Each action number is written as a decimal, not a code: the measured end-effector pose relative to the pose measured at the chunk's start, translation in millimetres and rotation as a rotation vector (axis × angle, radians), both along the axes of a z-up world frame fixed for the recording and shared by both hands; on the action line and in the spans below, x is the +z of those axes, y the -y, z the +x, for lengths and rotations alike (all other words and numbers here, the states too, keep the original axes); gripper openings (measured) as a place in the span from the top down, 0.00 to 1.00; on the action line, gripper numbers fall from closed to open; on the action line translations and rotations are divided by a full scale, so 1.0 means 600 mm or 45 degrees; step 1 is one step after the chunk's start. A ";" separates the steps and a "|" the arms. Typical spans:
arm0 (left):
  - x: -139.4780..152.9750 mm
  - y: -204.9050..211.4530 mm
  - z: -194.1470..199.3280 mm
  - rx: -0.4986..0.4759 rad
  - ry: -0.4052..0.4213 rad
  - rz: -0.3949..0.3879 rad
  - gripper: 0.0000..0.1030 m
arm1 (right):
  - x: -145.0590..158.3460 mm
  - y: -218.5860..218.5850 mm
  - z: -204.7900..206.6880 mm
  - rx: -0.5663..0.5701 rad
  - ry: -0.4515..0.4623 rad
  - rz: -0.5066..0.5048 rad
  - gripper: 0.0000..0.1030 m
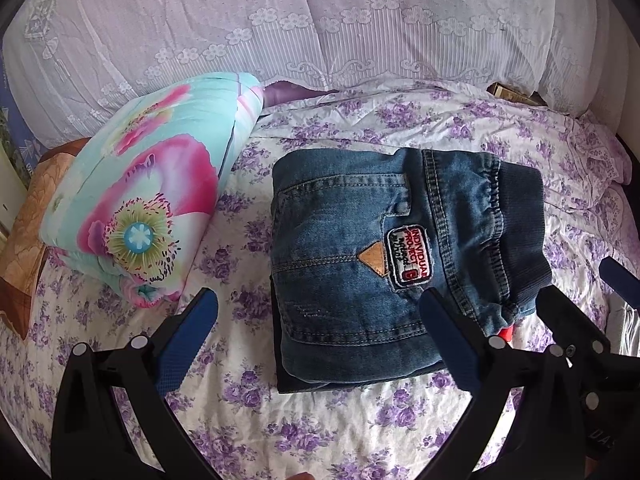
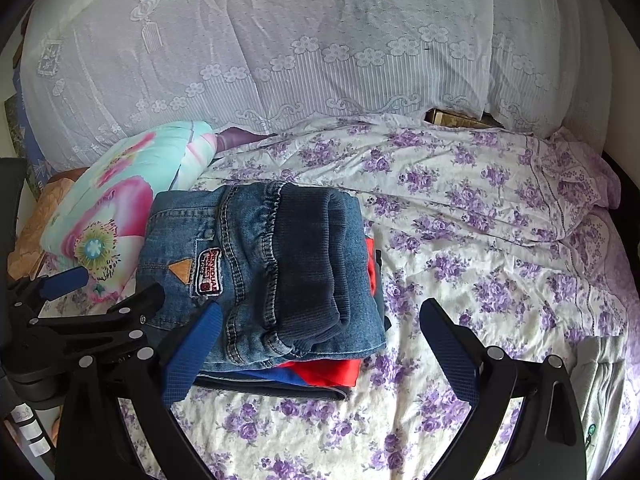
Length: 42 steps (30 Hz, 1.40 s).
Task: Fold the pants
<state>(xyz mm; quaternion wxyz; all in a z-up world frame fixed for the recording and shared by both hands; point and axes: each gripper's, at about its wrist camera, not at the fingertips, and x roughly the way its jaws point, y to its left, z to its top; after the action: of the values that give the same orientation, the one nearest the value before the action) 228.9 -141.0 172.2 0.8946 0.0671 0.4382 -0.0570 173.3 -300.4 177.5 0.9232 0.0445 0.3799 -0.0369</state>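
- The jeans [image 1: 384, 256] lay folded into a compact block on the bed [image 1: 280, 432], its sheet printed with purple flowers, waistband turned toward the right side
- They sat on top of a red garment [image 2: 336, 372] and a dark folded piece [image 2: 280, 390], forming a small stack
- The left claw [image 1: 320, 344] hovered just in front of the stack, released, its blue pads spread wide and grasping nothing
- The right claw [image 2: 320, 352] was likewise released beside the stack's right edge, empty
- A flowered quilt roll [image 1: 140, 200] rested left of the jeans, near a lace-covered pillow [image 1: 320, 32]
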 end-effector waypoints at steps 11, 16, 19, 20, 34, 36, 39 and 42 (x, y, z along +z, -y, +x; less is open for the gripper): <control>-0.004 0.001 0.002 -0.001 -0.005 0.001 0.05 | -0.002 0.001 0.001 0.001 -0.002 0.000 0.03; -0.007 0.001 0.003 0.000 -0.009 -0.001 0.05 | -0.002 0.002 0.002 0.001 -0.003 0.002 0.03; -0.006 0.001 0.003 0.001 -0.009 -0.001 0.05 | -0.002 0.001 0.002 0.001 -0.003 0.000 0.03; -0.007 0.001 0.003 0.001 -0.010 -0.002 0.05 | -0.002 0.001 0.003 0.001 -0.003 0.000 0.03; -0.017 0.004 0.008 0.000 -0.026 -0.003 0.05 | -0.006 0.003 0.003 0.001 -0.007 0.004 0.03; -0.018 0.004 0.009 0.000 -0.030 -0.003 0.05 | -0.008 0.004 0.003 0.001 -0.009 0.006 0.03; -0.019 0.005 0.010 -0.001 -0.033 -0.002 0.05 | -0.011 0.005 0.003 0.001 -0.010 0.009 0.03; -0.020 0.005 0.011 -0.001 -0.036 -0.009 0.05 | -0.011 0.005 0.004 0.002 -0.010 0.009 0.03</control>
<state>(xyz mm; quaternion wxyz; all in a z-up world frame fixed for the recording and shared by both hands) 235.5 -143.8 160.2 0.8885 0.0635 0.4505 -0.0599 175.4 -303.3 171.0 0.9216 0.0472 0.3836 -0.0352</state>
